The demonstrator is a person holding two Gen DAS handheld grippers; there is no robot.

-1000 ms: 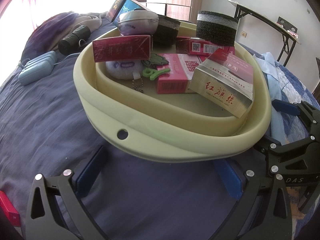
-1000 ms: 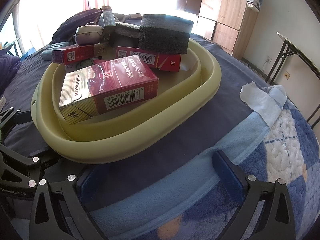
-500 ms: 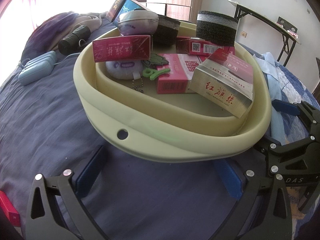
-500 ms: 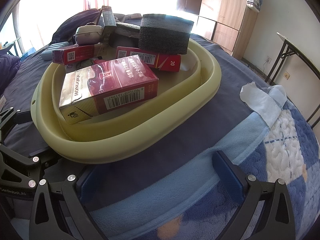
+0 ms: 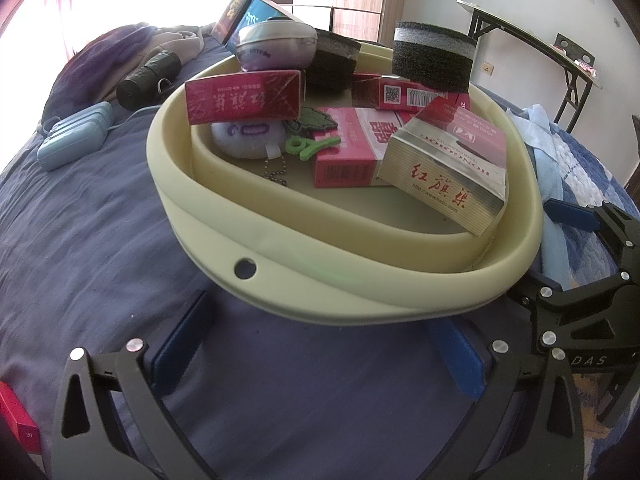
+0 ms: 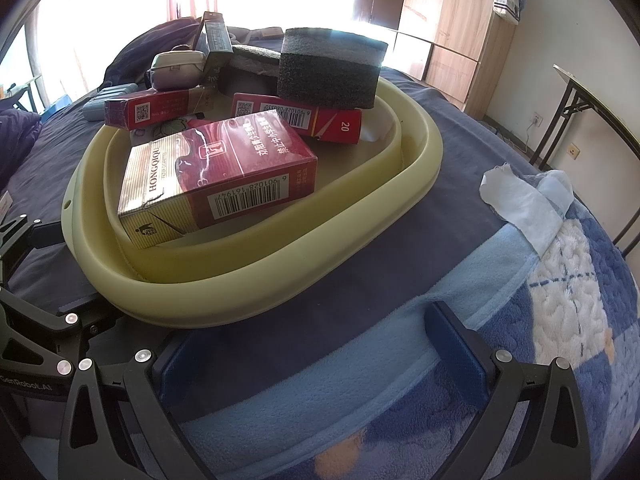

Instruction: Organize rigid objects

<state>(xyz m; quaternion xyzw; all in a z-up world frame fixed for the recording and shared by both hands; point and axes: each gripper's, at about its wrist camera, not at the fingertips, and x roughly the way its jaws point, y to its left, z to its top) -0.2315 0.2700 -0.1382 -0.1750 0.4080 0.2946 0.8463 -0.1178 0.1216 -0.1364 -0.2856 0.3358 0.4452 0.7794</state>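
Note:
A pale yellow collapsed basin lies on the bed. It holds several red cigarette boxes, among them a gold-sided Hongqiqu box, a dark foam block, a grey pouch, a white plush and a green keychain. My left gripper is open and empty just in front of the basin's near rim. My right gripper is open and empty beside the basin, over the blanket. The right gripper also shows in the left wrist view.
Dark blue bedsheet. A light blue case and a black roll lie left of the basin. A white cloth and a blue patterned blanket are to the right. A folding table stands by the wall.

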